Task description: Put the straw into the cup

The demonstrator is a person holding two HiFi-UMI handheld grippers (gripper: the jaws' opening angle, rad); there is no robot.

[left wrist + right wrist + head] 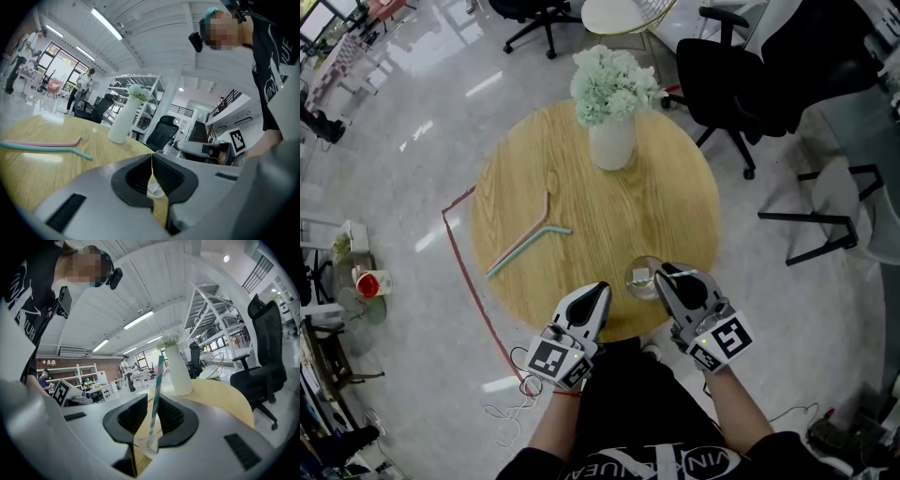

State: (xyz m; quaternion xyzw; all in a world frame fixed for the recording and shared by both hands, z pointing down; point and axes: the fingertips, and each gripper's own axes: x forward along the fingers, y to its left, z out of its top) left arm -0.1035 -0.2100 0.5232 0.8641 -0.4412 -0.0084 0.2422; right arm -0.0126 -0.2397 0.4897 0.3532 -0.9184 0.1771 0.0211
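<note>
Treat the straw (158,376) as likely light, hollow, easily crushed; pinch gently mid-shaft, above the cup (149,444). Note the right gripper (153,398) slightly parted around it, lower end inside the cup; left gripper (151,157) beside the cup, pressed together, empty.

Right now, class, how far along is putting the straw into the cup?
Done: the striped straw stands with its end in the cup. In hand: the right gripper, jaws slightly apart around it, seemingly not pinching. Remaining: draw that gripper away without tipping it. The left gripper is shut, empty. Two other straws lie aside.
</note>
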